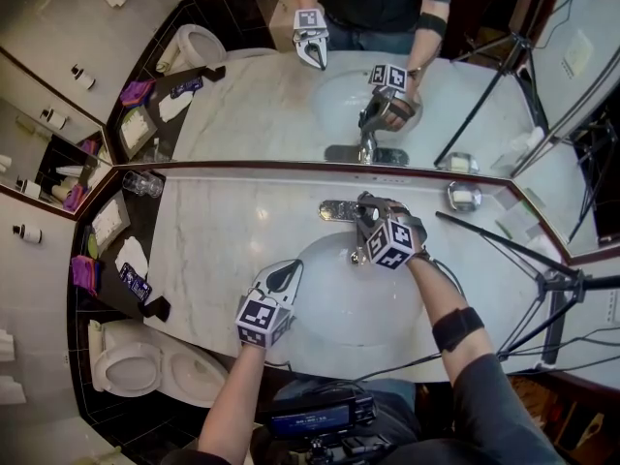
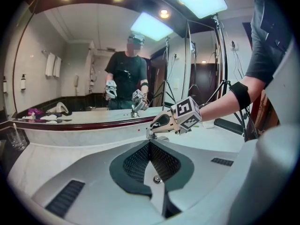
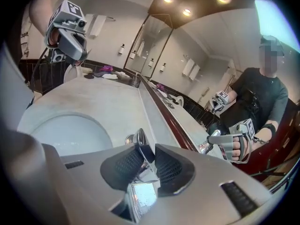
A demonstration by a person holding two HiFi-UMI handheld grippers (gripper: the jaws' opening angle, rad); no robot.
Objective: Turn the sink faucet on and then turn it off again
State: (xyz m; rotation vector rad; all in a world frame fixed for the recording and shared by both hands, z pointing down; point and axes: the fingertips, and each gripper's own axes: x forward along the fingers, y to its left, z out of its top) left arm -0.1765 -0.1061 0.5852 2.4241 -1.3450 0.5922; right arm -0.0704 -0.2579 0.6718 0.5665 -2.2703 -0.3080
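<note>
- Faucet [image 1: 339, 208]: chrome, single-lever, mounted on the countertop [image 1: 223, 235] at 12 o'clock of the basin [image 1: 334, 303], just below the mirror [image 1: 262, 105].
- Lever handle [image 3: 139, 138]: chrome and flat. The right gripper view shows it standing between that gripper's two ribbed pads.
- Right gripper [image 1: 366, 209]: clenched on the lever handle, with both pads against its sides. It reaches in from 4 o'clock, and the marker cube sits above the basin's 1 o'clock rim.
- Left gripper [image 1: 288, 275]: jaws pressed together and empty, pads meeting in the left gripper view [image 2: 151, 156]. It hangs over the basin's 9 o'clock rim, well apart from the faucet.
- Basin: white oval bowl sunk in pale marble; whether water runs cannot be told.
- Glass tumbler [image 1: 142, 183]: upright at the counter's 10 o'clock corner.
- Tray [image 1: 108, 260]: dark, at 9 o'clock, holding small packets and a purple item.
- Toilet [image 1: 131, 366]: white, at 8 o'clock, beside the vanity.
- Tripod [image 1: 552, 284]: black legs at 3 o'clock, past the counter's end.
</note>
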